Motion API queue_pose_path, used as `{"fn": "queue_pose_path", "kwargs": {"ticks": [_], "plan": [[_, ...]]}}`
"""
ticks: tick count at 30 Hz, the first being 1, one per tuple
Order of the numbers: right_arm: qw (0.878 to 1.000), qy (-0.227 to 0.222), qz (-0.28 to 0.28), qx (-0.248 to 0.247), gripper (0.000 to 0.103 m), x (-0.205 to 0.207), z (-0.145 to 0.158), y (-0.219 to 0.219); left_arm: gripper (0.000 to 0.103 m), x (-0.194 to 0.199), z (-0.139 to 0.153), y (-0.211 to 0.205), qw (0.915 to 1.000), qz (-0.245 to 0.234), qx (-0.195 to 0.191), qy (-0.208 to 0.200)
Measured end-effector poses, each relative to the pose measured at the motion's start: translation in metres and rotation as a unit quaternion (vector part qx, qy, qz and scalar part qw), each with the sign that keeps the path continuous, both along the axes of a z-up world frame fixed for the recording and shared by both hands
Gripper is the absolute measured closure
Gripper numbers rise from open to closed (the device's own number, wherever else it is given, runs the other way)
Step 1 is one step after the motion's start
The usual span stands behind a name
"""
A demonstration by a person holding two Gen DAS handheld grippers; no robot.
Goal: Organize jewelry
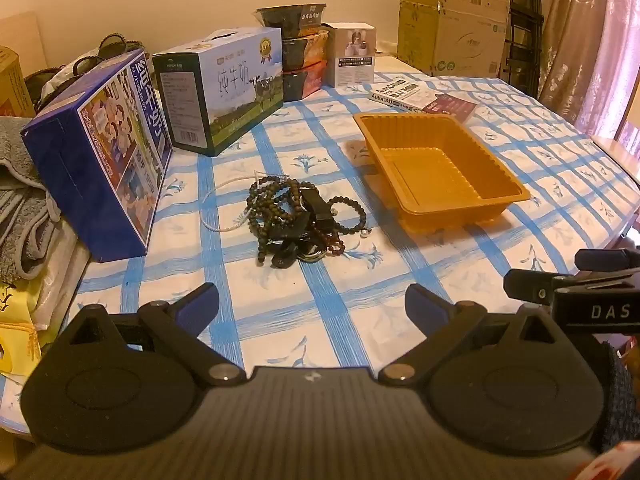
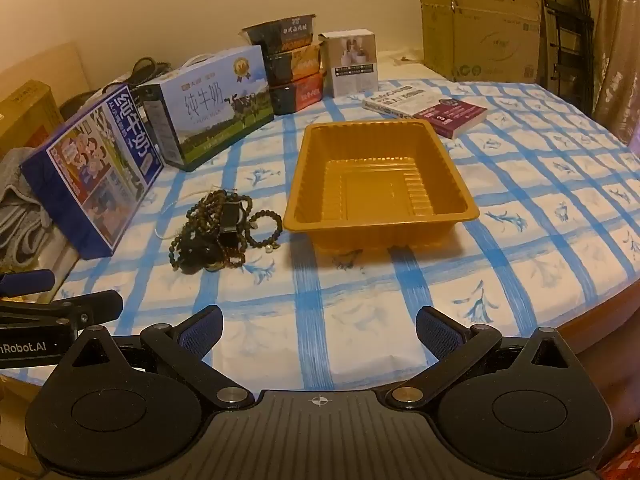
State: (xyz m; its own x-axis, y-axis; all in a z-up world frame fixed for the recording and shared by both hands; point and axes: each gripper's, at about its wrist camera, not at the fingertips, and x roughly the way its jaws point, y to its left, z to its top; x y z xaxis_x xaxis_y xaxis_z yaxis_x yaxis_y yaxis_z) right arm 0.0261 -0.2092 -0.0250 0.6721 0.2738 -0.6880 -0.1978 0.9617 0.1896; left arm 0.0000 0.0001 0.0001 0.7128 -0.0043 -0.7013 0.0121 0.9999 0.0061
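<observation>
Dark tangled bead-bracelet heap (image 1: 298, 222) centre frame, untouched; empty ribbed orange plastic tray (image 1: 442, 168) right; left gripper (image 1: 312, 306) and right gripper (image 2: 320, 326) both wide open, empty. Next, probably: pick one bracelet.

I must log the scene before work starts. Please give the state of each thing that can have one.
left gripper: open, holds nothing
right gripper: open, holds nothing
jewelry pile: tangled, on the tablecloth beside the tray
orange tray: upright, nothing inside
cardboard box: flaps open
AutoCAD book: closed, lying flat
</observation>
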Motion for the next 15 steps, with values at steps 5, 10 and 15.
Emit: {"fn": "queue_pose_path", "kwargs": {"ticks": [5, 10, 15], "plan": [[1.0, -0.001, 0.0, 0.001, 0.001, -0.001, -0.0006, -0.0018, 0.004, -0.0001, 0.0001, 0.0002, 1.0, 0.001, 0.002, -0.002], [1.0, -0.002, -0.002, -0.001, 0.001, 0.0003, 0.0022, 0.0009, 0.004, -0.0001, -0.0004, 0.0002, 1.0, 0.001, 0.003, -0.001], [1.0, -0.004, -0.002, 0.0, 0.001, -0.0001, 0.004, -0.0007, 0.004, 0.0, 0.0, -0.0002, 1.0, 0.0, 0.003, -0.002]]}}
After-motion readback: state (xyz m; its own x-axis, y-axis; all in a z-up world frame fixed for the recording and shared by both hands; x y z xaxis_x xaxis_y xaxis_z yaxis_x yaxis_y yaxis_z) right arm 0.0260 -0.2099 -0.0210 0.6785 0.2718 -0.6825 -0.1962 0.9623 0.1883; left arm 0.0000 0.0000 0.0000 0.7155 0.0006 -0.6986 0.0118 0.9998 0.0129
